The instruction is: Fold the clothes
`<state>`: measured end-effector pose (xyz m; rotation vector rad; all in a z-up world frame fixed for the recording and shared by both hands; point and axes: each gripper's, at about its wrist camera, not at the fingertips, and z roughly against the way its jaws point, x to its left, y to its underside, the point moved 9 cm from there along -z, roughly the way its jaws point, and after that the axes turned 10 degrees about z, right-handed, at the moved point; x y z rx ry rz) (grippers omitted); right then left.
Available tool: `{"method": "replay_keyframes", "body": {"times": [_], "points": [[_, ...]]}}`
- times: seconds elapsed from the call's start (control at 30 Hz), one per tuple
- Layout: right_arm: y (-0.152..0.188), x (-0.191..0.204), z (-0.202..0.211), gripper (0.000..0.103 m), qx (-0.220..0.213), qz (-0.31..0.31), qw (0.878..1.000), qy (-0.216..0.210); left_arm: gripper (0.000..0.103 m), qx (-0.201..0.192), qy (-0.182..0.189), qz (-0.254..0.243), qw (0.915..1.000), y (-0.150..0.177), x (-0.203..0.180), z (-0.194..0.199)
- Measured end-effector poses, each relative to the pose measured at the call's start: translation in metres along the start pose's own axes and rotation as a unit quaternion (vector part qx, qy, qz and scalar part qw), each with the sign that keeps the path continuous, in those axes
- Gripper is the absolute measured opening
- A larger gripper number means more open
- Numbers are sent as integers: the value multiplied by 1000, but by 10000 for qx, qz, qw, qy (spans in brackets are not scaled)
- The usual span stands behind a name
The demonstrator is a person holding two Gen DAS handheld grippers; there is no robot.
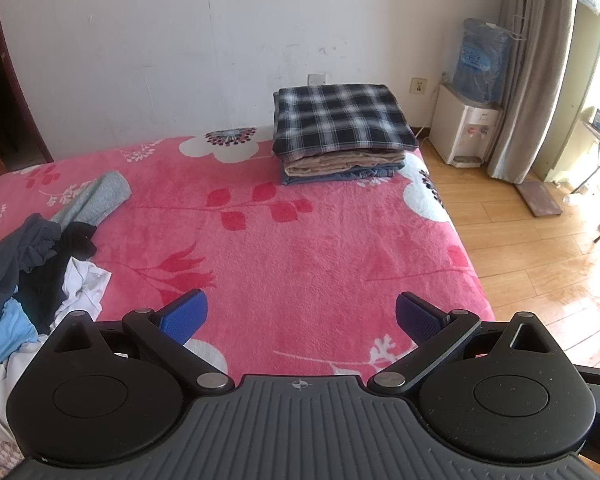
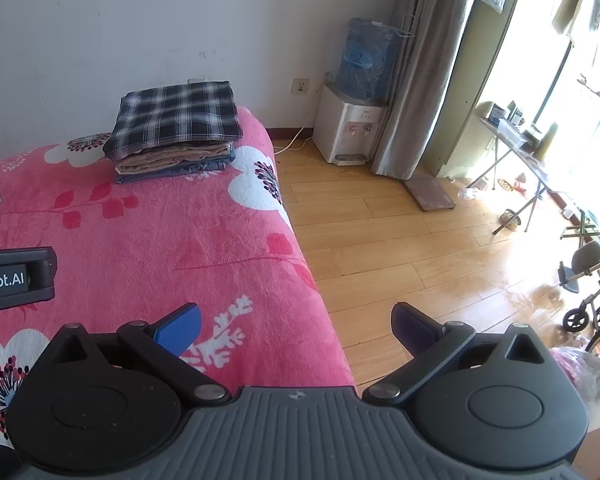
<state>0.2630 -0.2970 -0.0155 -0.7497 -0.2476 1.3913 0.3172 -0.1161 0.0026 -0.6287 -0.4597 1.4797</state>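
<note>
A stack of folded clothes [image 1: 340, 132] with a black-and-white plaid piece on top sits at the far right corner of the pink floral bed [image 1: 284, 240]; the same stack [image 2: 176, 132] shows in the right wrist view. A heap of unfolded clothes [image 1: 32, 276], dark, white and light blue, with a grey garment [image 1: 96, 200] behind it, lies at the bed's left side. My left gripper [image 1: 300, 316] hovers open over the near part of the bed, nothing between its blue pads. My right gripper [image 2: 296, 326] is open above the bed's right edge, holding nothing. The left gripper's body [image 2: 16, 278] shows at the left.
A white wall backs the bed. On the wooden floor [image 2: 400, 240] to the right stand a water dispenser [image 2: 348, 128], a grey curtain [image 2: 424, 68], a folding table [image 2: 512, 140] and a wheelchair [image 2: 592, 292].
</note>
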Motion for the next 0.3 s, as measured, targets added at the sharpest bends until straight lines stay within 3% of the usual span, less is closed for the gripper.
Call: {"method": "replay_keyframes", "body": {"times": [0.3], "points": [[0,0,-1,103,25,-20,10000,7,101,-12,-11,-29,10000,-1,0,-1]]}}
